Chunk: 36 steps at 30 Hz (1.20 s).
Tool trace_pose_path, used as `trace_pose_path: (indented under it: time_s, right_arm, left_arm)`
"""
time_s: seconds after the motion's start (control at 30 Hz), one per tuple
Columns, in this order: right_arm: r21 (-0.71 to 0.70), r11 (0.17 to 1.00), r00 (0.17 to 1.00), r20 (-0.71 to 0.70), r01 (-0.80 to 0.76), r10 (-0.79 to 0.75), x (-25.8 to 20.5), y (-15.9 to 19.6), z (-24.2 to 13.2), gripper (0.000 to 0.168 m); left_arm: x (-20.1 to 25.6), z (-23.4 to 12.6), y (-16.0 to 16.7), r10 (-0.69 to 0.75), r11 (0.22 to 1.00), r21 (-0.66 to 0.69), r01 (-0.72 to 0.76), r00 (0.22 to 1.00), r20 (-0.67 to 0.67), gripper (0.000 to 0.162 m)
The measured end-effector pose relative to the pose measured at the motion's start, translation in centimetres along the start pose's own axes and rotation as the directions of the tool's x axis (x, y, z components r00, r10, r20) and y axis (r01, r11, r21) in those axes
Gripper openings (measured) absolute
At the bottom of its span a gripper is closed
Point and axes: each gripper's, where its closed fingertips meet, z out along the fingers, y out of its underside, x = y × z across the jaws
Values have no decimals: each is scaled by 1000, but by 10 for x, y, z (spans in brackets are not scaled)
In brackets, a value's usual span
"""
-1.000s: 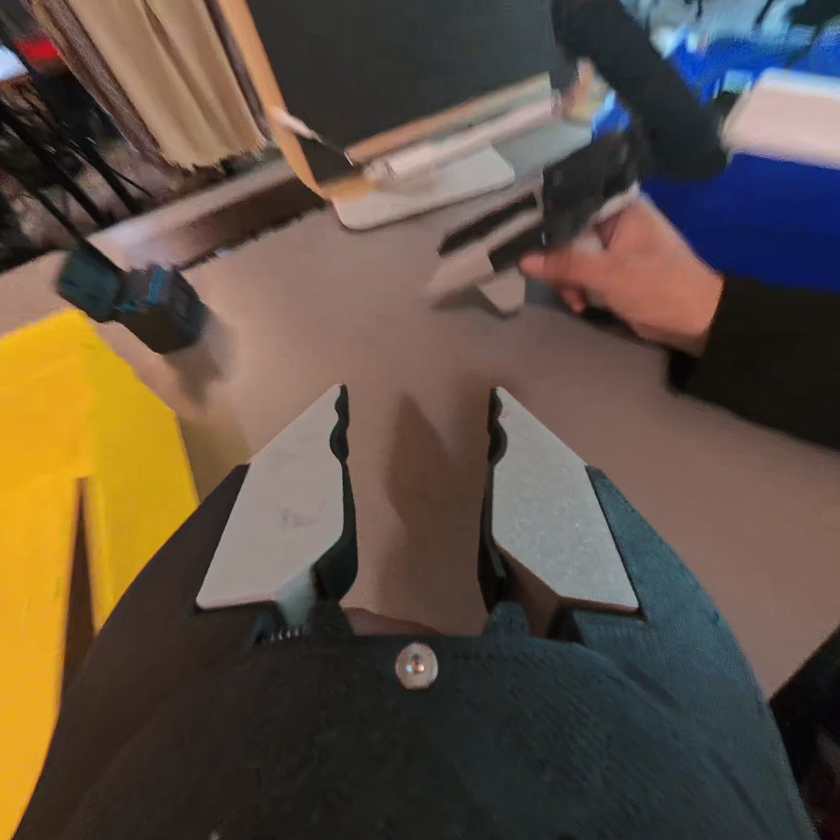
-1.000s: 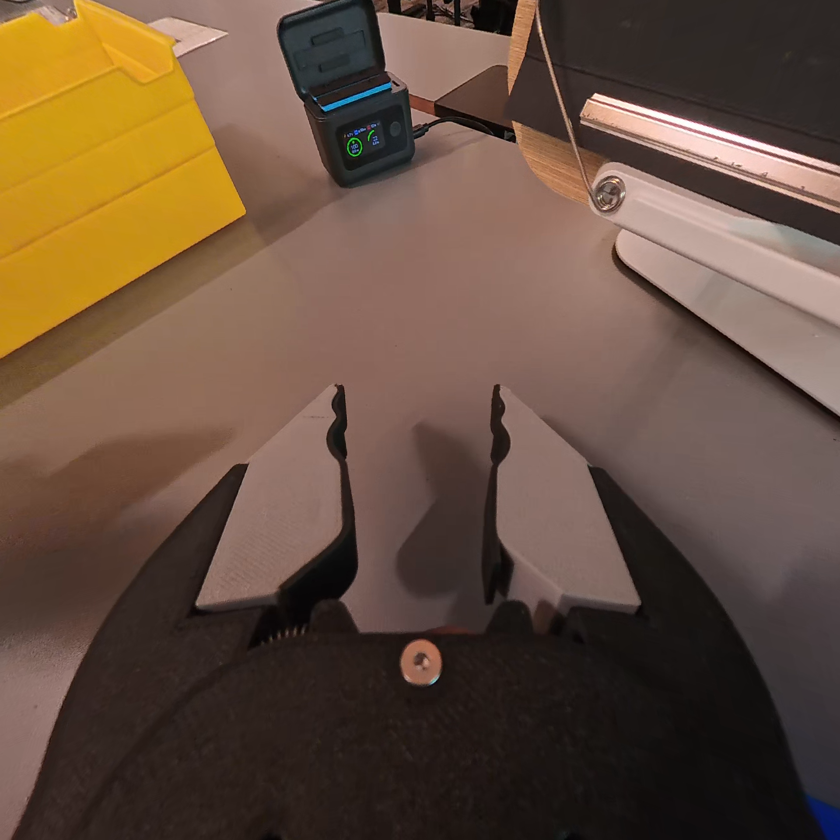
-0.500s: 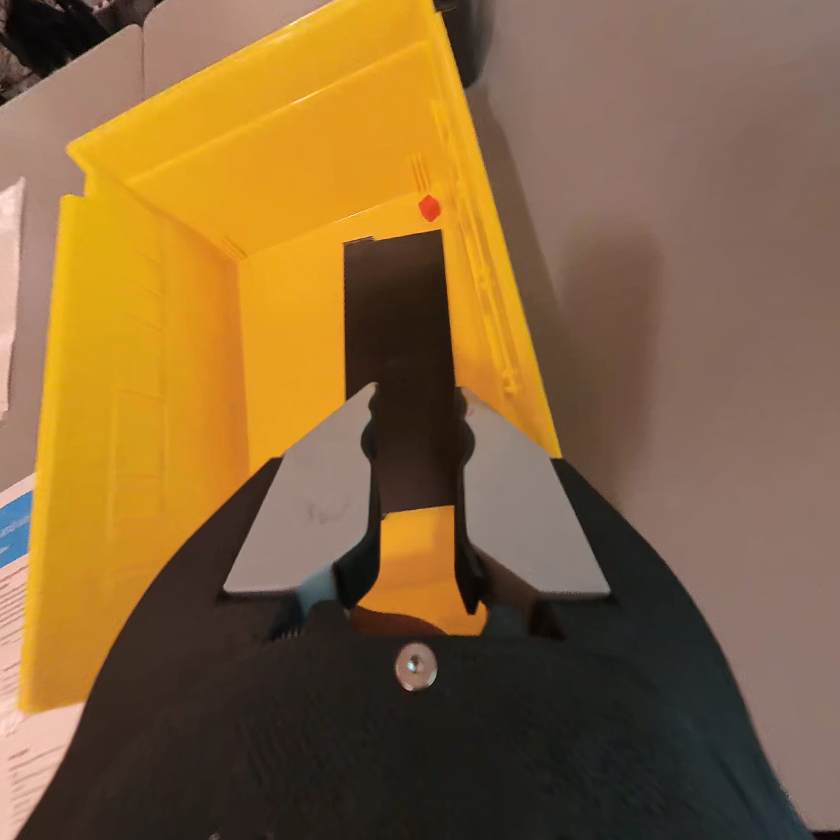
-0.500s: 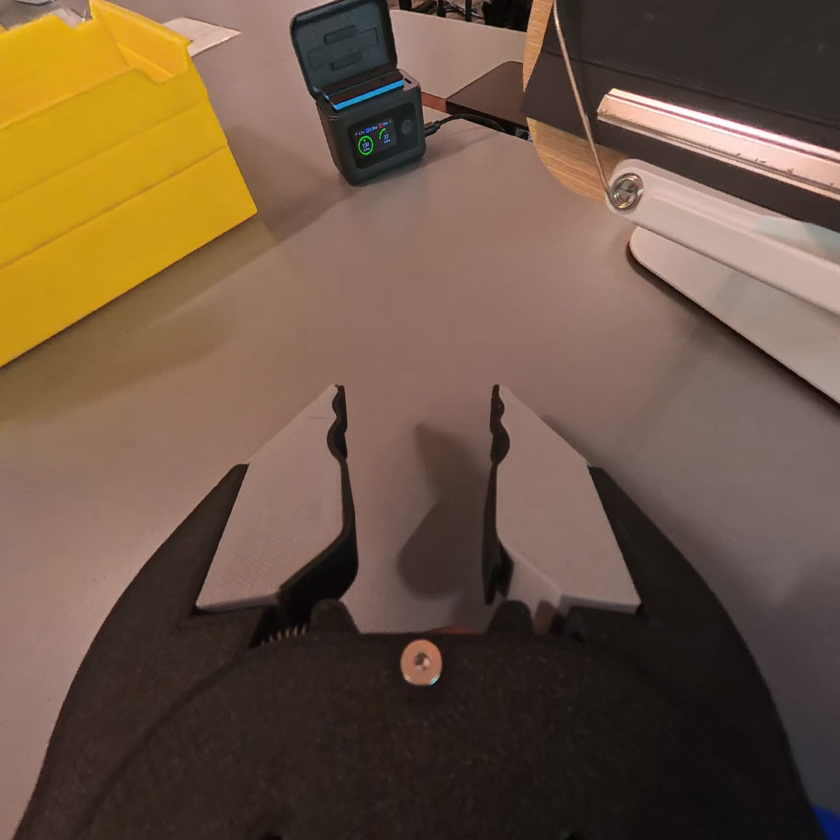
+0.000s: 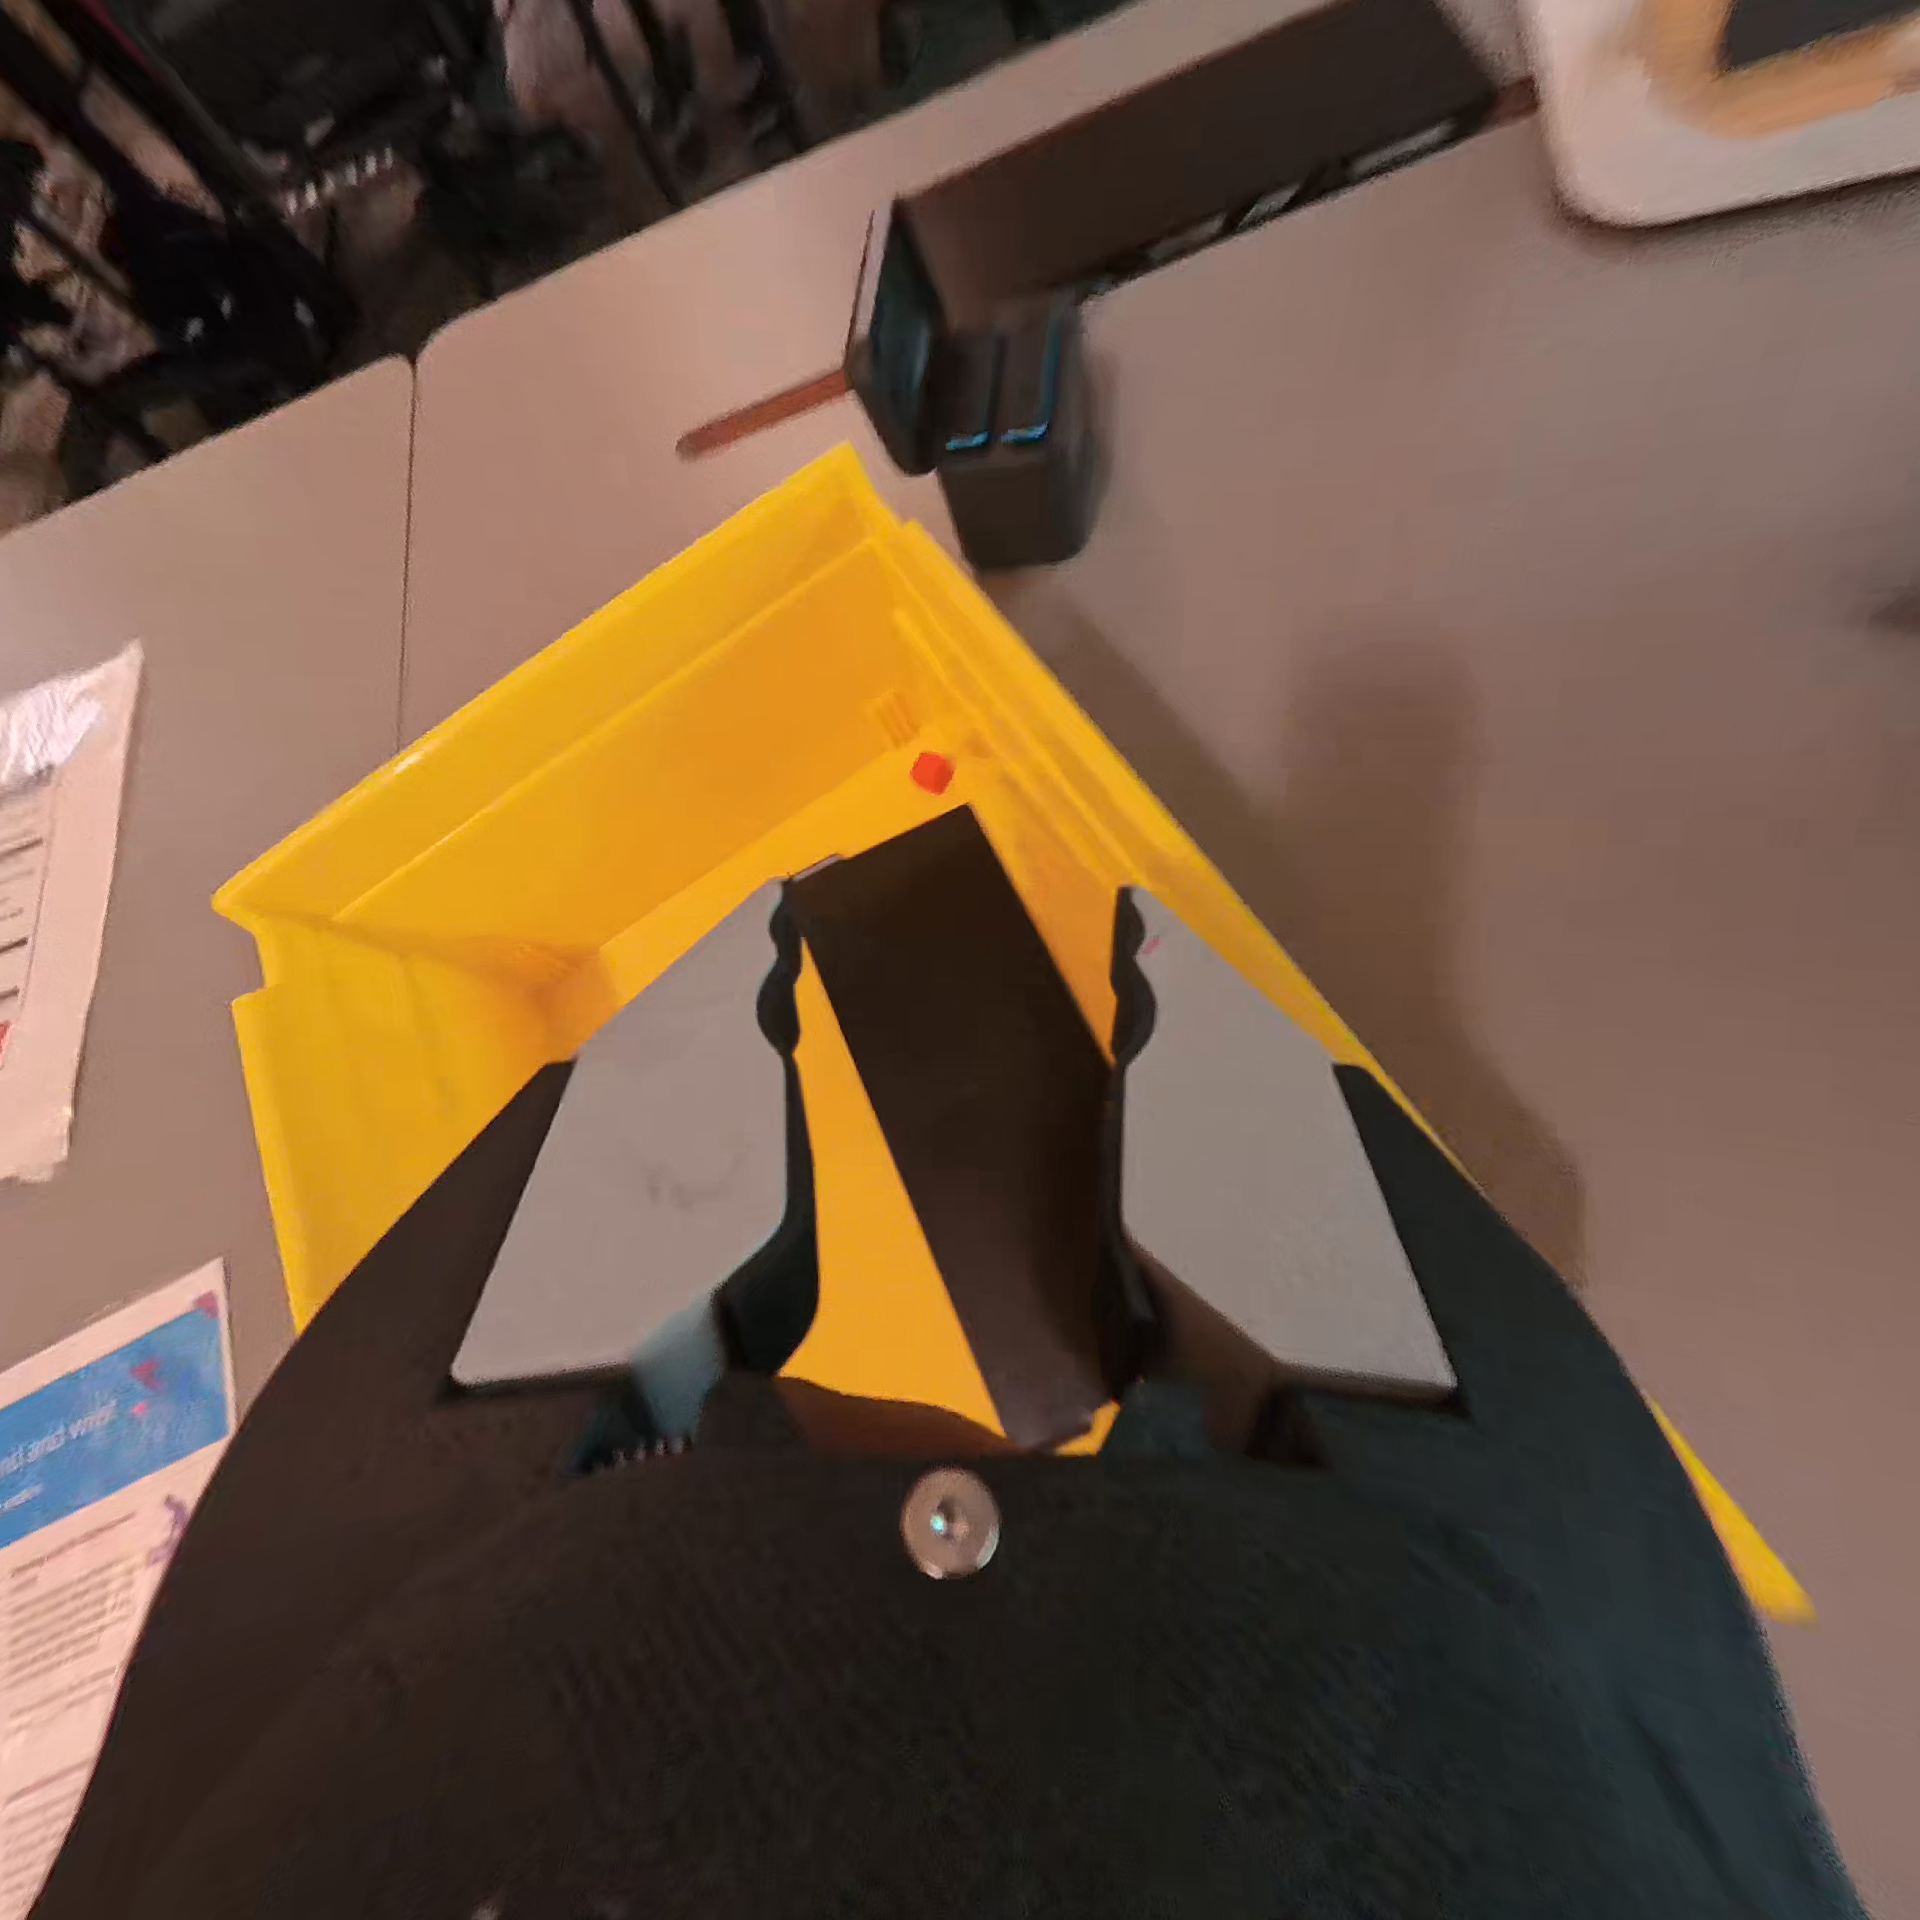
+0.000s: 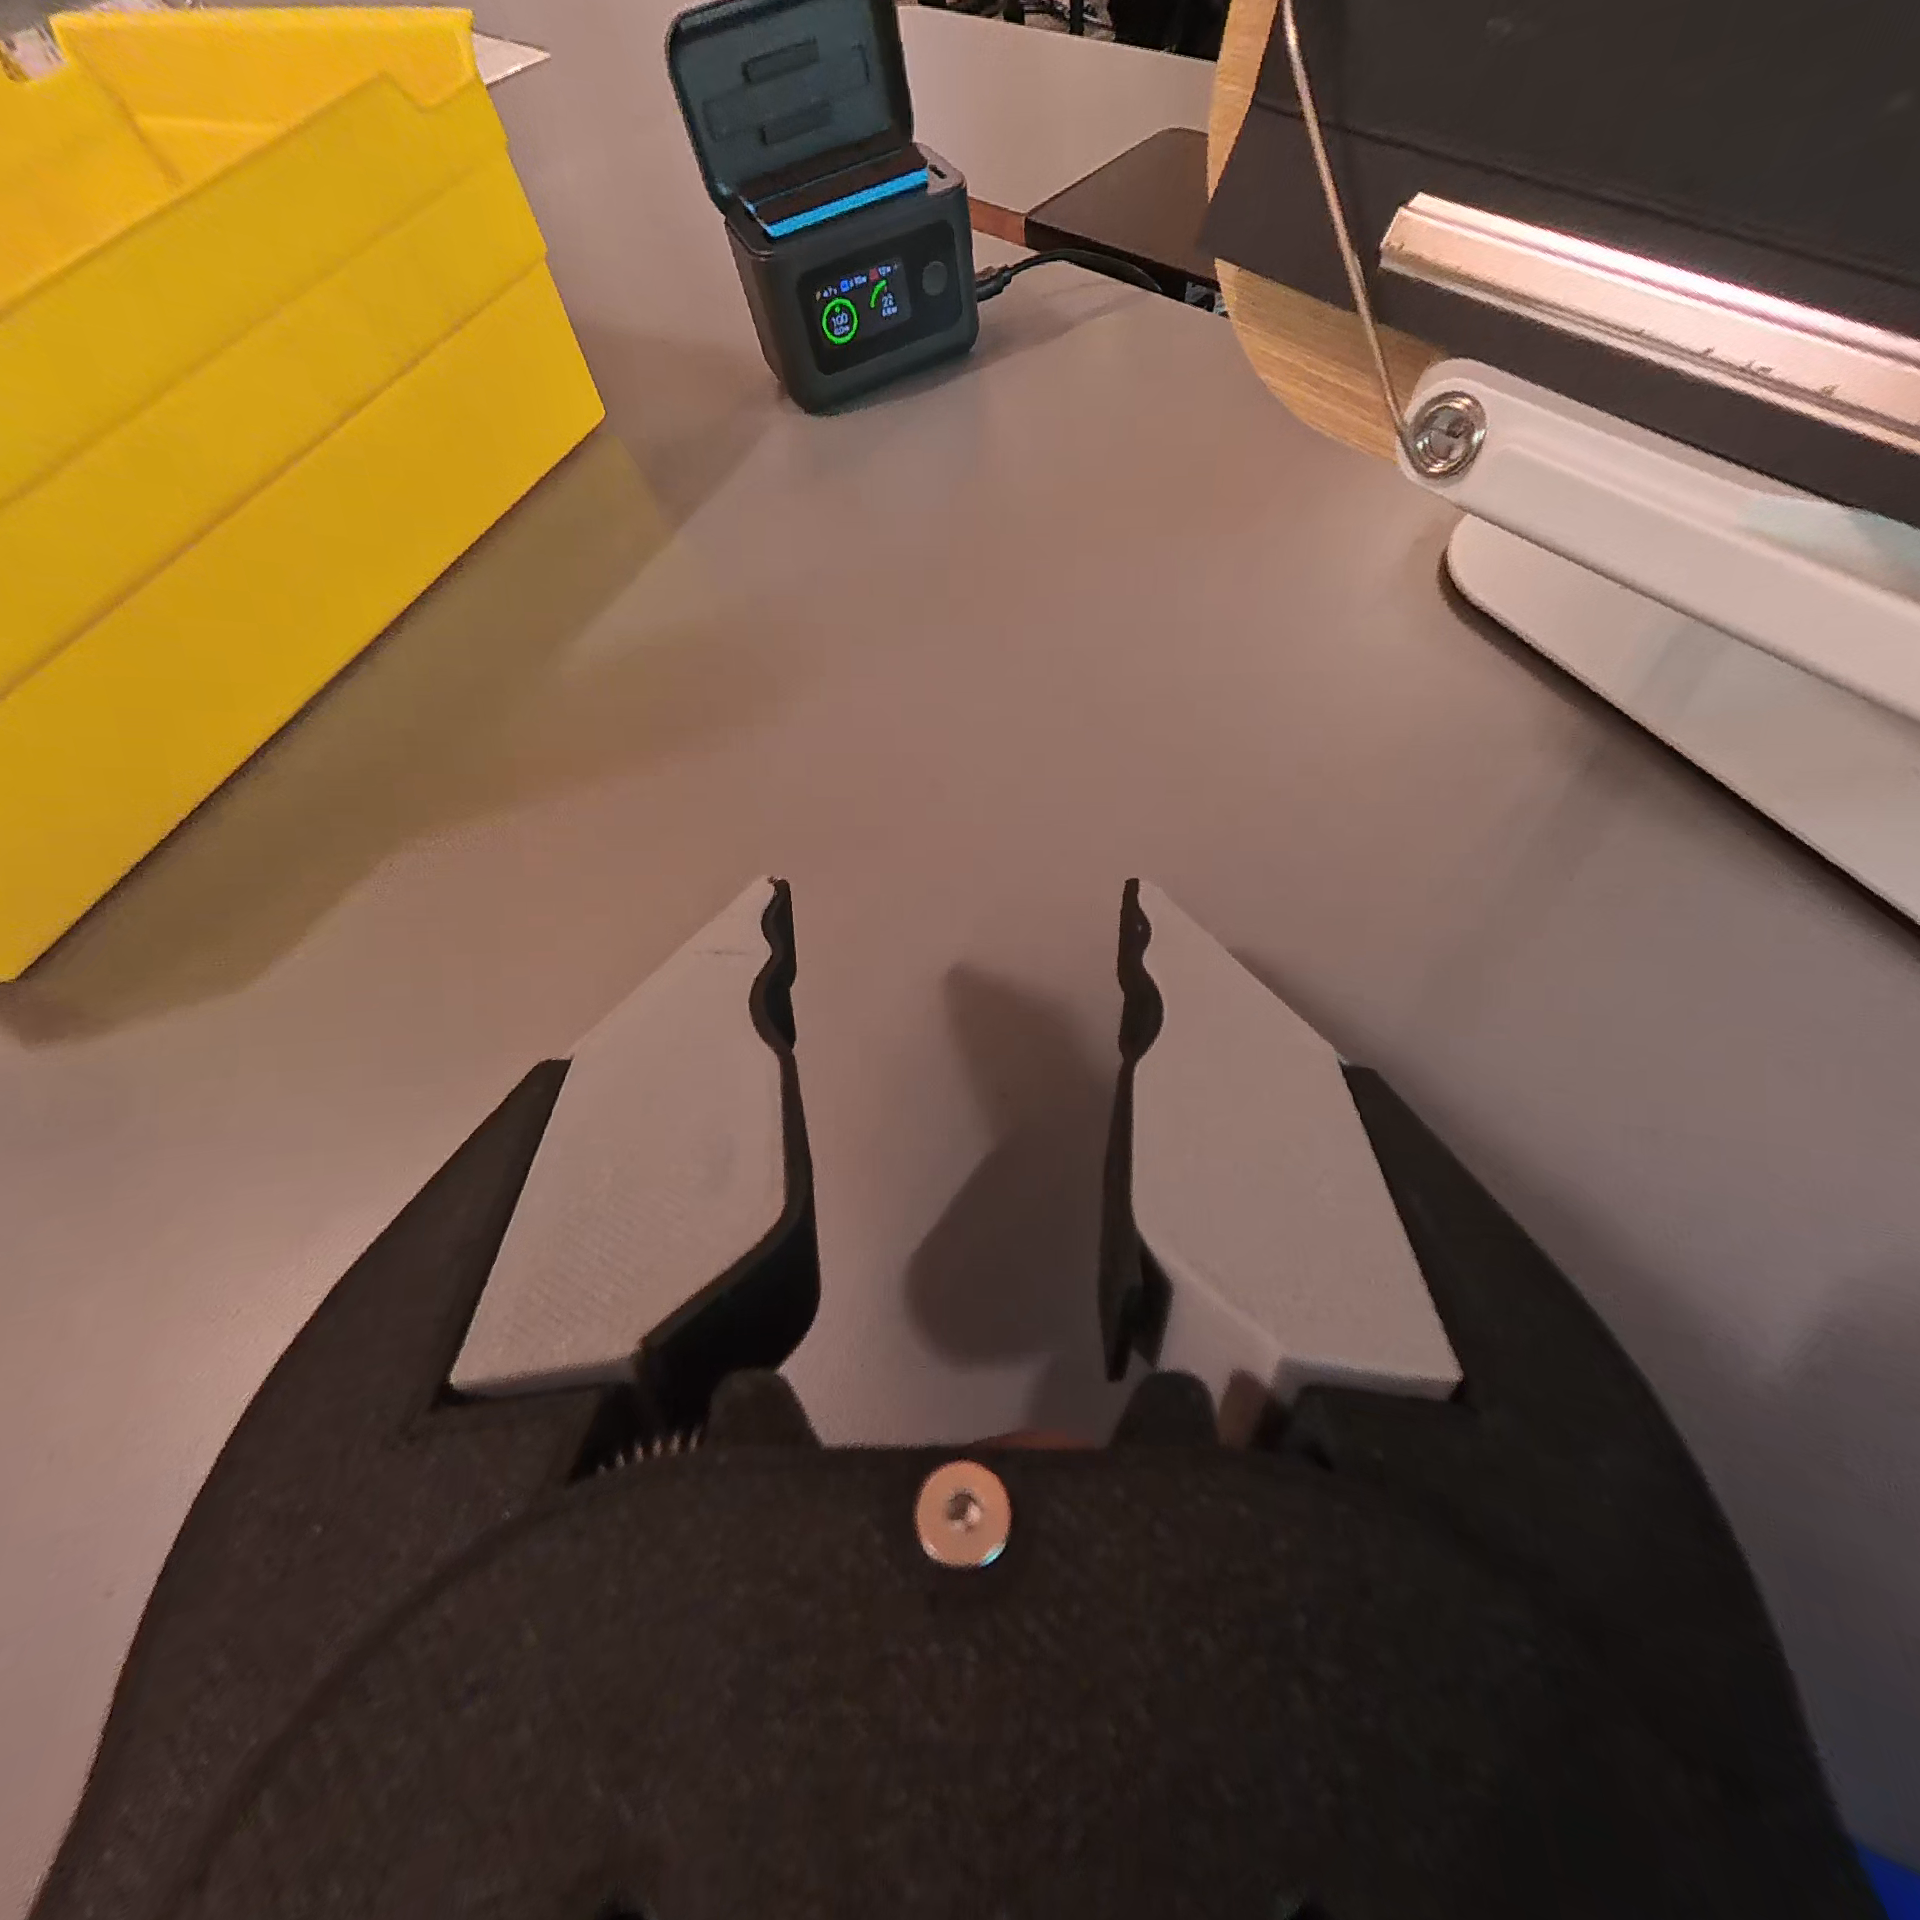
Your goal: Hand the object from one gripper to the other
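Left gripper [image 5: 951,904] hangs over the bin [image 5: 540,831], jaws spread to take the black bar [image 5: 935,1039]; right gripper [image 6: 956,894] waits released.

My left claw [image 5: 945,997] and right claw [image 6: 956,987] look alike: a textured black body, a silver screw at its centre, and two pale grey wedge fingers [image 6: 665,1174] edged with wavy black pads.

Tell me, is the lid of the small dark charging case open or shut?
Open. The charging case has its lid hinged up, showing the blue strip beneath.
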Motion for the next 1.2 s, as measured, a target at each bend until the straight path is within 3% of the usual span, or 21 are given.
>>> trace_pose_path:
  time_s: [0.1, 0.27, 0.43, 0.57, 0.8, 1.0, 1.2]
  right_arm:
    - [51, 999, 1000, -22, 3, -2, 2, -6, -5, 51]
    - [39, 999, 999, 5, -35, 35, 3, -5, -4, 53]
    - [39, 999, 999, 5, -33, 33, 3, -5, -4, 53]
    - [23, 1000, 1000, 4, -16, 15, 1, -3, -2, 53]
    - [8, 1000, 1000, 4, 3, -4, -1, -1, 0, 52]
    - [5, 1000, 1000, 5, 12, -12, -2, -1, 0, 51]
    - [17, 1000, 1000, 8, 19, -19, -3, -2, -2, 51]
  left_arm:
    - [-11, 36, 13, -42, 993, -106, 42, 999, -3, 59]
    - [-26, 83, 35, -39, 964, -262, 47, 999, 34, 59]
    - [-28, 110, 34, 53, 956, -290, -43, 998, 28, 51]
    - [-26, 123, 29, 63, 959, -277, -61, 998, -4, 41]
    - [-22, 137, 33, -60, 956, -294, 22, 991, -120, 44]
    - [-18, 146, 27, -82, 966, -258, 30, 978, -194, 17]
    - [-17, 143, 28, -36, 951, -308, -32, 976, -213, 8]
